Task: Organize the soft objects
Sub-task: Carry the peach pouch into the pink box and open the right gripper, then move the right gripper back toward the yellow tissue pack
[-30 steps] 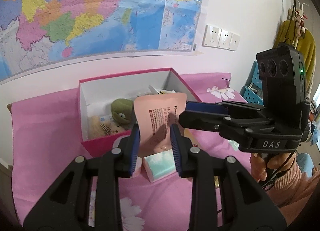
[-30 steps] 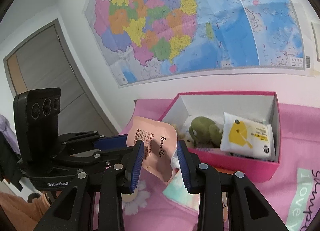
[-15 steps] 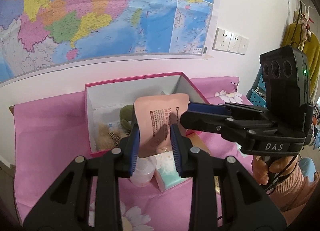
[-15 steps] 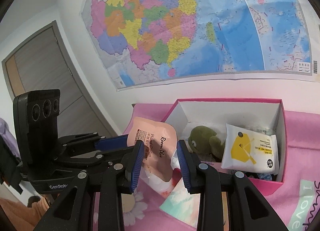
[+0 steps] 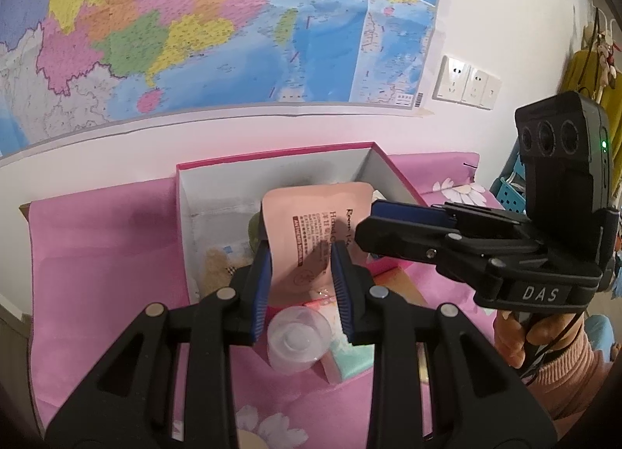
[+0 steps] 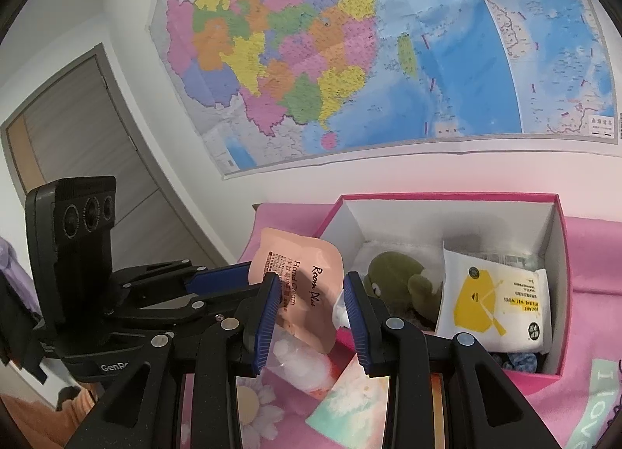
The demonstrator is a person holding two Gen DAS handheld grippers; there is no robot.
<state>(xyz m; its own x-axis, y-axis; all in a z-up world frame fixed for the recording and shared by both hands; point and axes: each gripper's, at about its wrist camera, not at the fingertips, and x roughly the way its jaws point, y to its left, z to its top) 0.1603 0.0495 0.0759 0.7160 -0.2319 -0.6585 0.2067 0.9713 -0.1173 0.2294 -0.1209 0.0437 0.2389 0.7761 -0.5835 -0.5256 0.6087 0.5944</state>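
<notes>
Change: box (image 5: 272, 173) sits larger and lower in both views than a second ago; pouch carried closer to its near wall
Left wrist view: pink hand-cream pouch (image 5: 311, 231) held upright over the box's near edge; left gripper (image 5: 301, 282) has fingers against the pouch's lower sides, clamped on it; right gripper (image 5: 392, 215) comes in from the right at the pouch's edge
Right wrist view: right gripper (image 6: 311, 305) pinches the same pouch (image 6: 299, 285) low down; green plush (image 6: 396, 278) and white wipes pack (image 6: 493, 305) already lie in the box (image 6: 559, 254)
Handling: light, limp, glossy film, likely slippery; safest hold looks like the flat sealed edge, not the soft belly
</notes>
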